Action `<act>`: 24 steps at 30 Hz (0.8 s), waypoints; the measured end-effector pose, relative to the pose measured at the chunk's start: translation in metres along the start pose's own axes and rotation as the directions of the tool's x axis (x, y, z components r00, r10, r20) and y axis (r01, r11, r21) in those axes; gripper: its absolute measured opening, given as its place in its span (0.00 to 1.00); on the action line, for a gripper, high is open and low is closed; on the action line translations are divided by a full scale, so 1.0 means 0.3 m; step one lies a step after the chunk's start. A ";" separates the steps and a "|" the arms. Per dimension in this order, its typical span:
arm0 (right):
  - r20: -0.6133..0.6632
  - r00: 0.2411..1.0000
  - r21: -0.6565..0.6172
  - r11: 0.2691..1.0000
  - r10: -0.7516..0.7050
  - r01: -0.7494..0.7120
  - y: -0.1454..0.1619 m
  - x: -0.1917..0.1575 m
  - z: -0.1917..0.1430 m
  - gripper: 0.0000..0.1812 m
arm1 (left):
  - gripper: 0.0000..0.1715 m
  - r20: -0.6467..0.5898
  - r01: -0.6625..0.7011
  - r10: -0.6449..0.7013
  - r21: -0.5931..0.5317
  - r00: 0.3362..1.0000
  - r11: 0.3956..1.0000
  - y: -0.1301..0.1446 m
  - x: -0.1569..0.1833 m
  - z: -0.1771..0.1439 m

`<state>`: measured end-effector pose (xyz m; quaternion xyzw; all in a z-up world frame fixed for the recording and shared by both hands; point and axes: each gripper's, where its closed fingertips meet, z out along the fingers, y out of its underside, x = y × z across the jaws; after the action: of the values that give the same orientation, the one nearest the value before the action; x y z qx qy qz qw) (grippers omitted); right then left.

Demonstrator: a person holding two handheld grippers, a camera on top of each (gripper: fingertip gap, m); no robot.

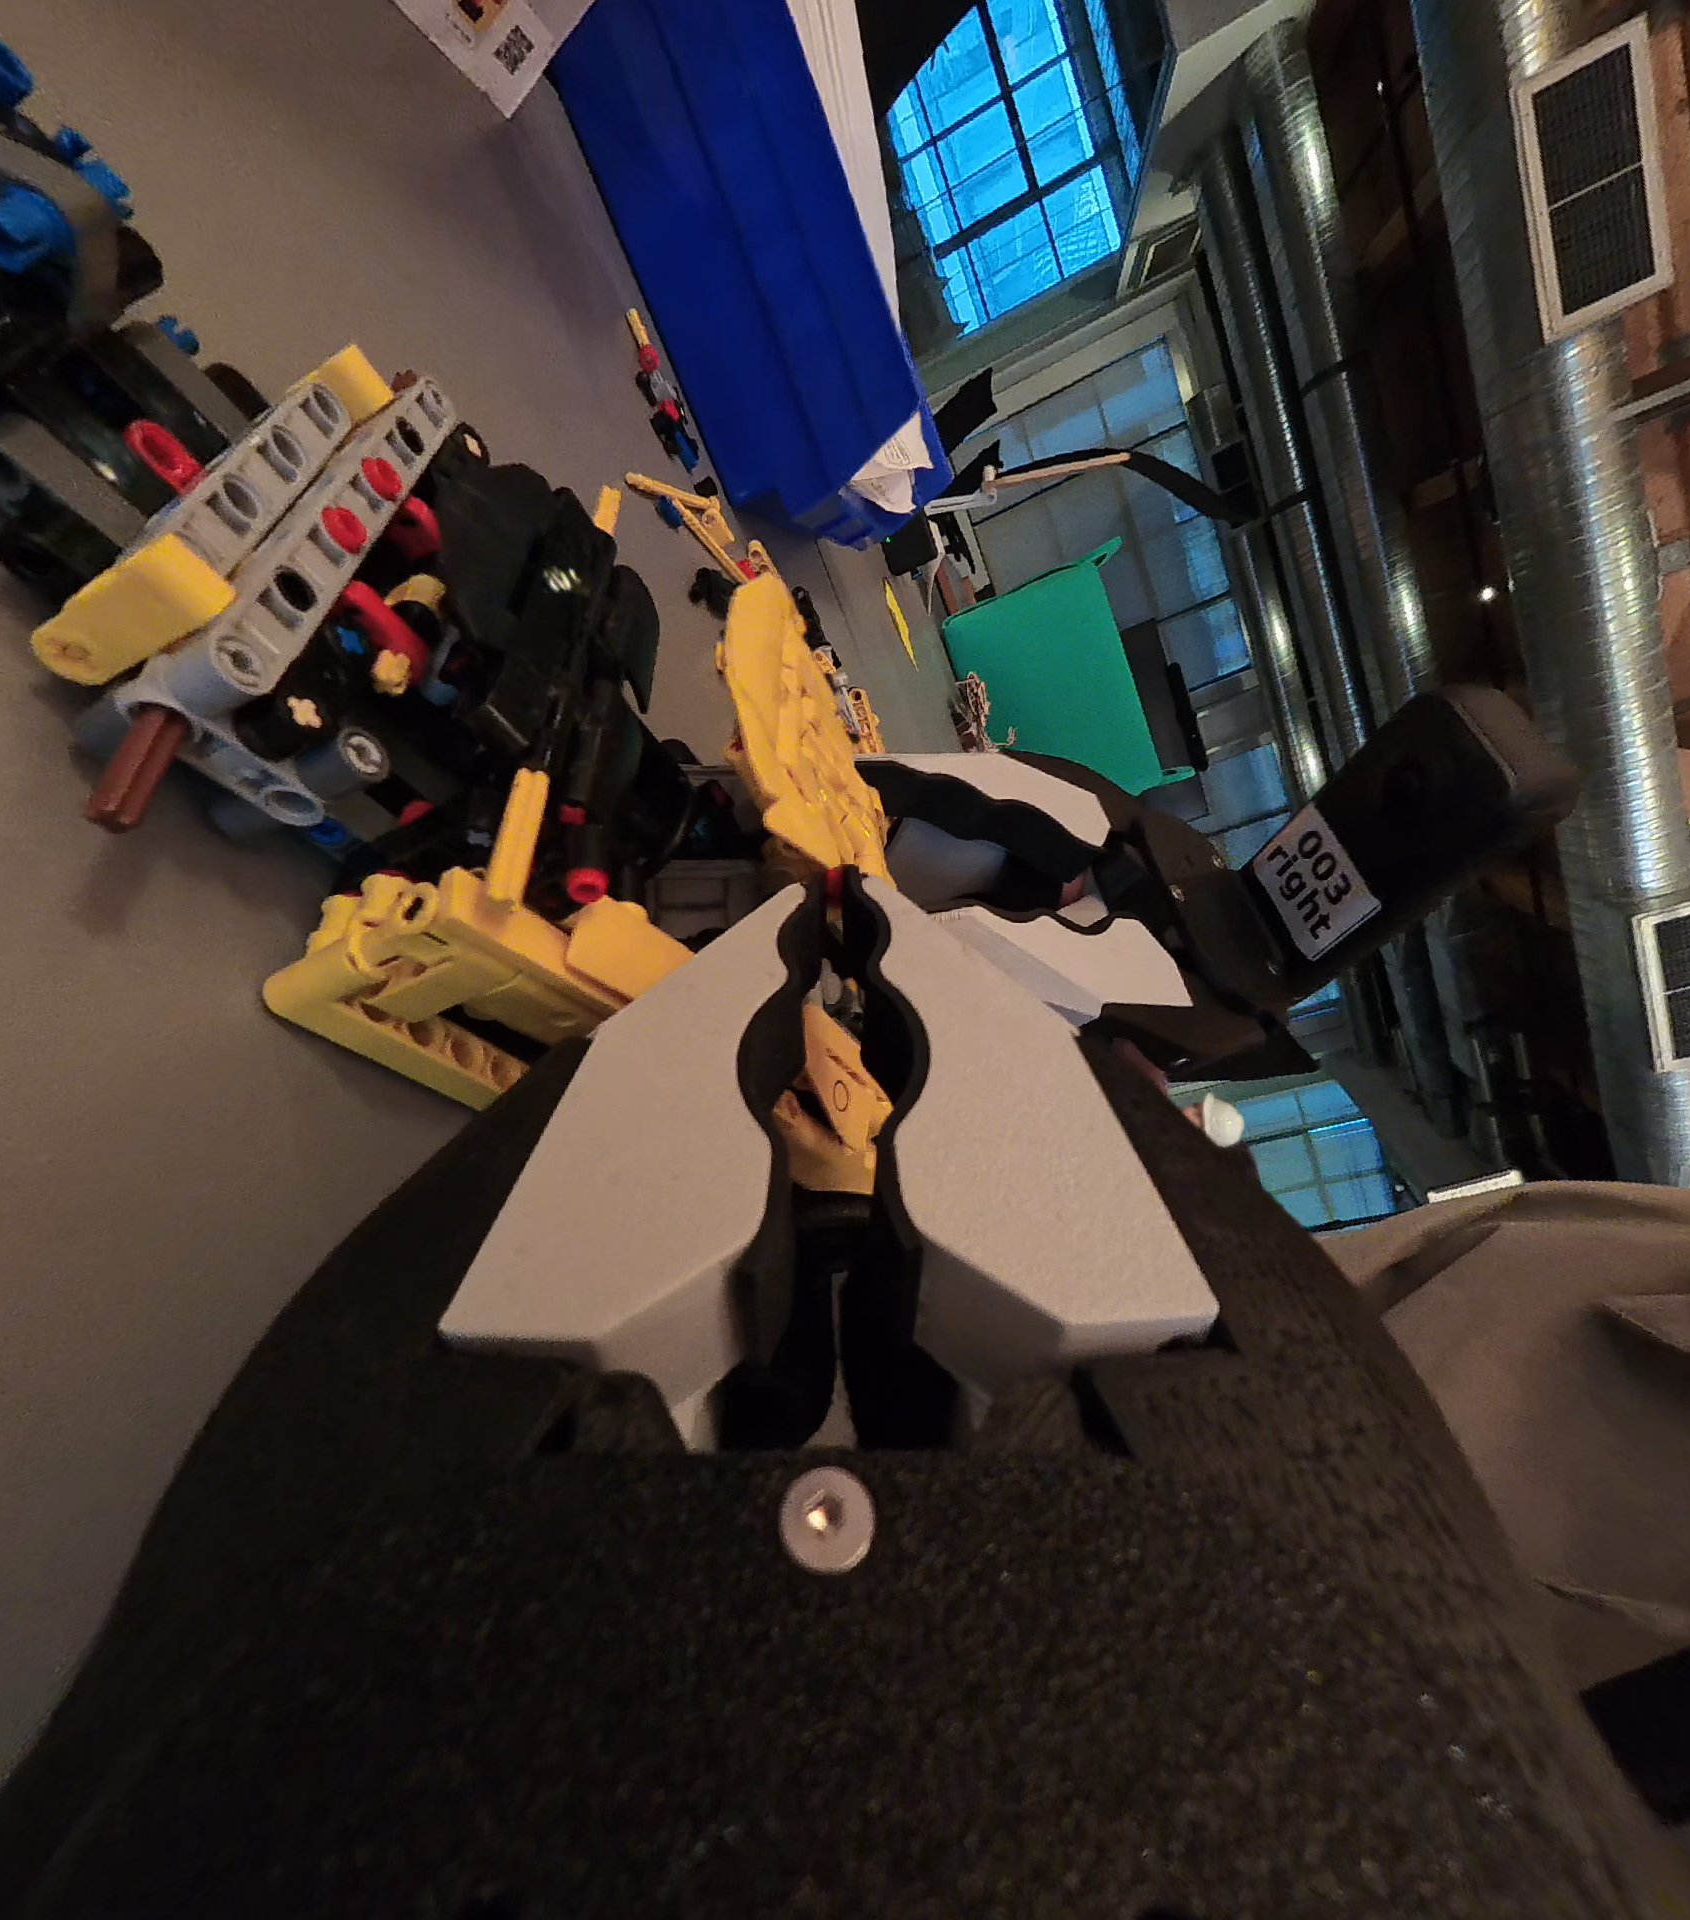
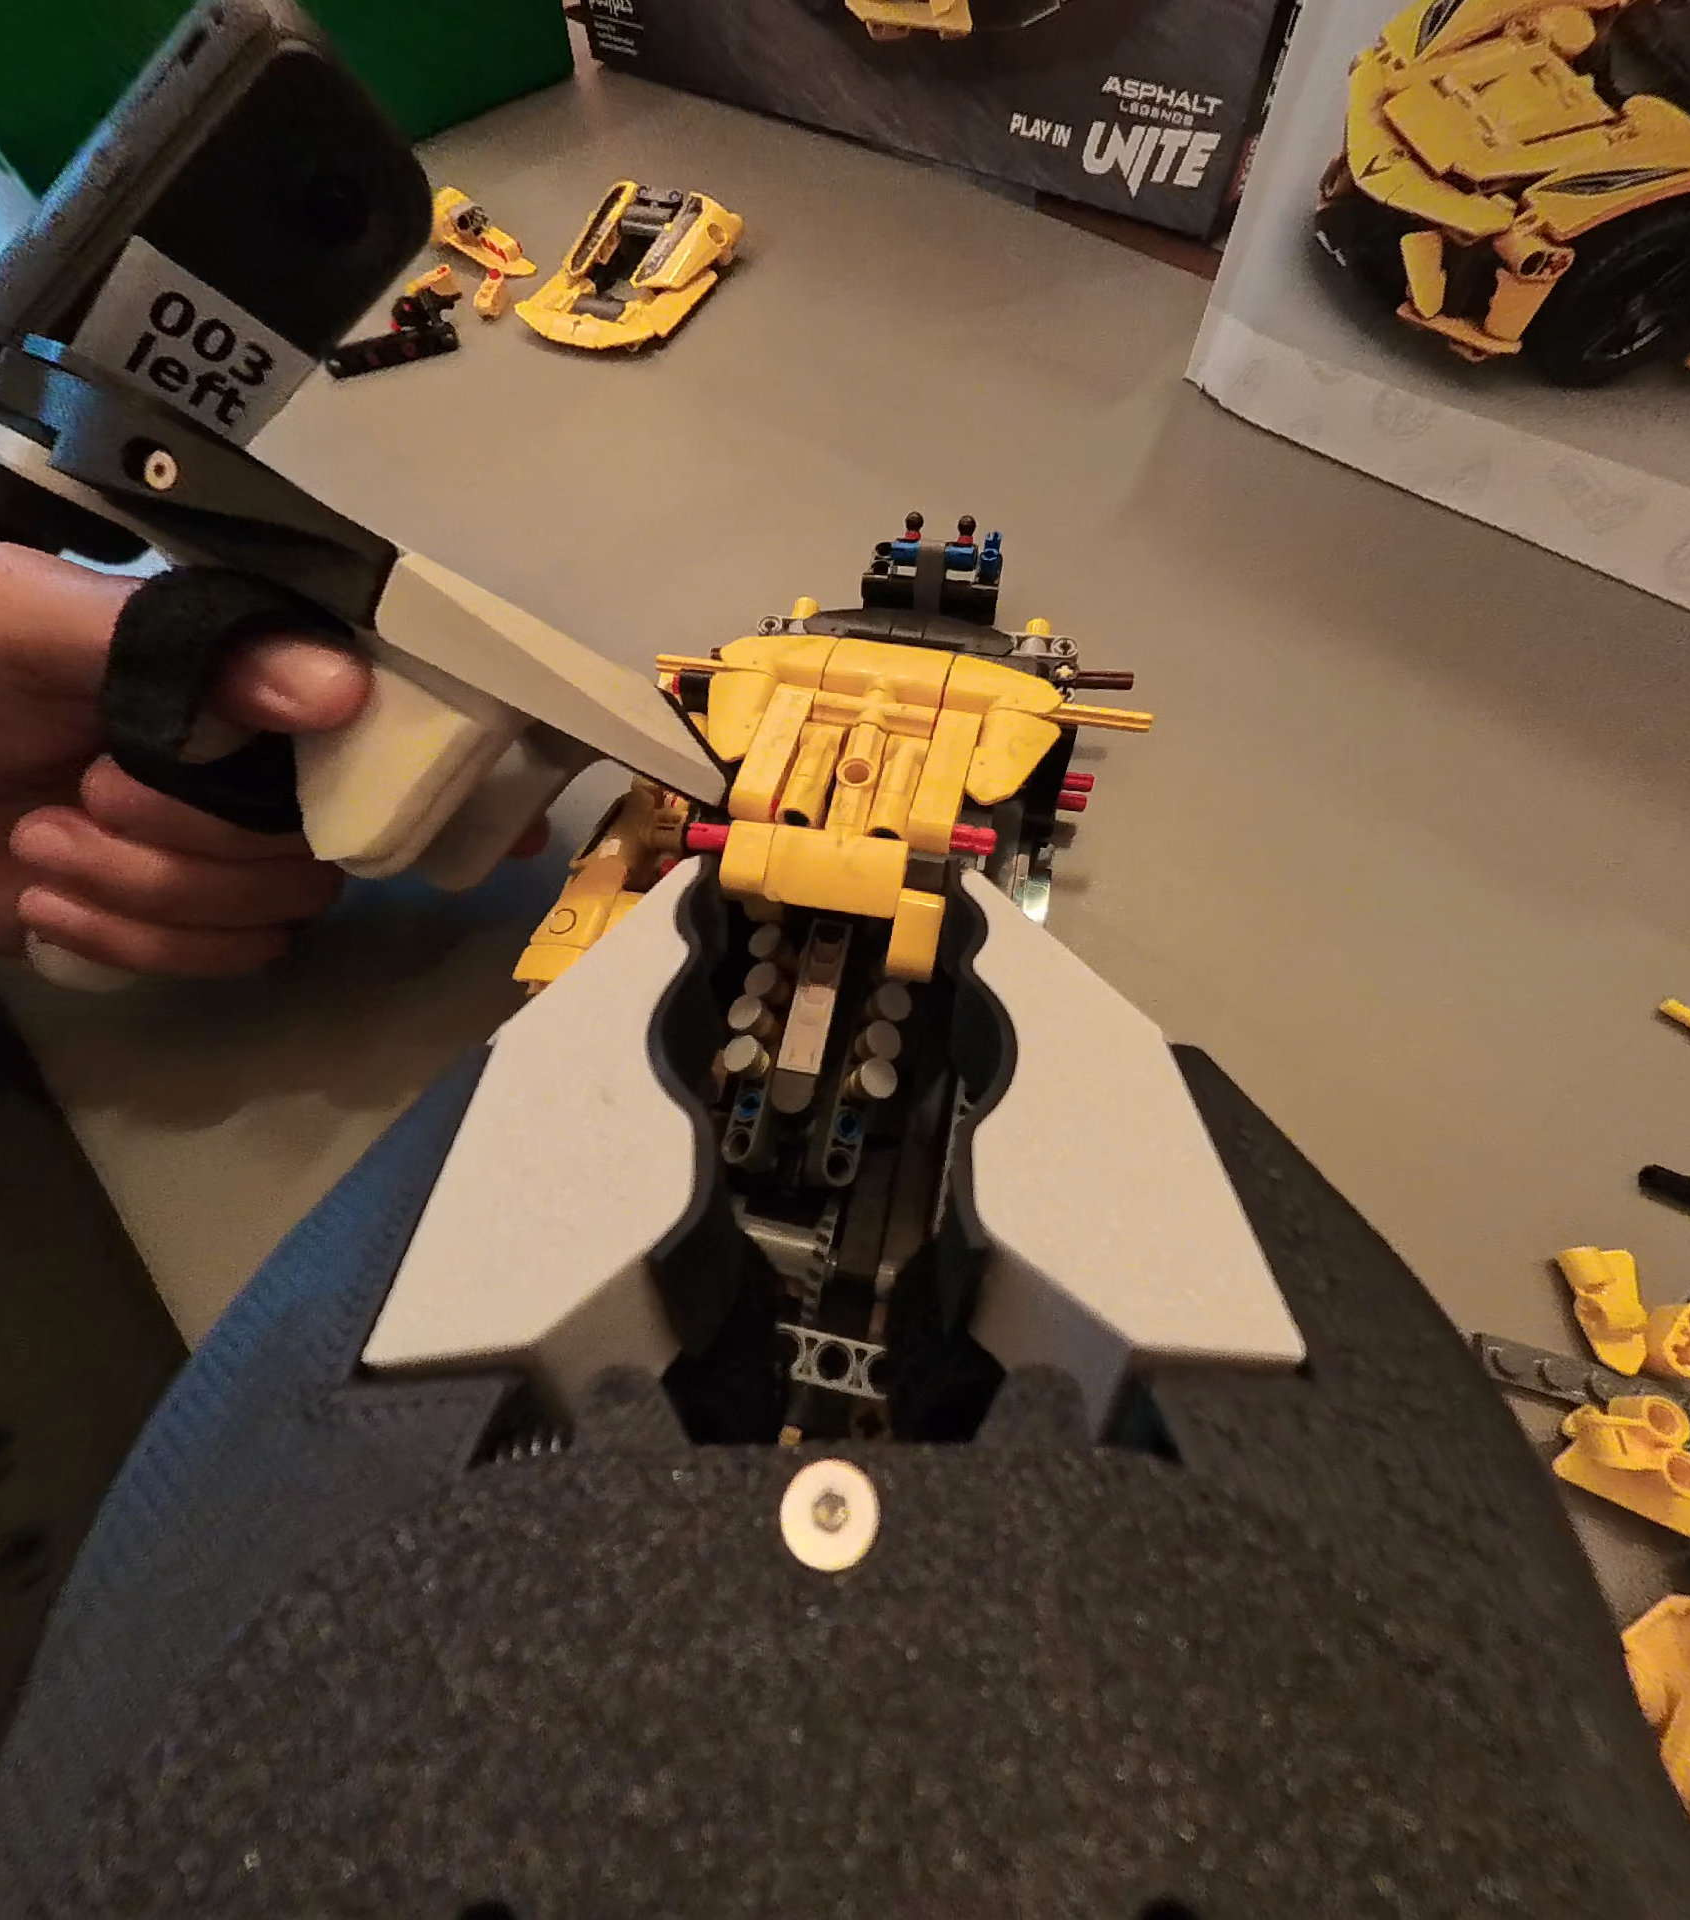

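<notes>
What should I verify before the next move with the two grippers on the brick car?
1. Right gripper closed on car model: ok, its body fills the gap between the fingers.
2. Left gripper tips at the yellow rear panel edge: ok.
3. What the left tips pinch: cannot tell; they are nearly closed beside a red axle.
4. Loose pieces apart from both grippers: ok.
5. Model lifted off the table: cannot tell.
</notes>
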<state>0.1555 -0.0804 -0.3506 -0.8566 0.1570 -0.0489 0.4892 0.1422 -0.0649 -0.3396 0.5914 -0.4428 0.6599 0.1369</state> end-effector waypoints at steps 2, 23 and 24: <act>0.003 1.000 0.005 1.000 0.009 -0.009 -0.002 0.001 0.003 0.22 | 0.01 0.005 -0.020 0.020 -0.003 1.000 1.000 -0.002 0.002 0.002; 0.030 1.000 0.038 0.999 0.010 -0.011 -0.008 0.007 0.009 0.22 | 0.26 0.133 -0.407 0.454 -0.277 0.881 0.870 -0.153 -0.041 0.037; 0.035 0.999 0.041 0.999 0.012 -0.013 -0.009 0.007 0.009 0.22 | 0.17 0.111 -0.407 0.457 -0.307 0.883 0.860 -0.141 -0.045 0.050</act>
<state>0.1588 -0.0776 -0.3498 -0.8460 0.1529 -0.0343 0.5096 0.1855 -0.0472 -0.3352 0.5087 -0.6622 0.5496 0.0253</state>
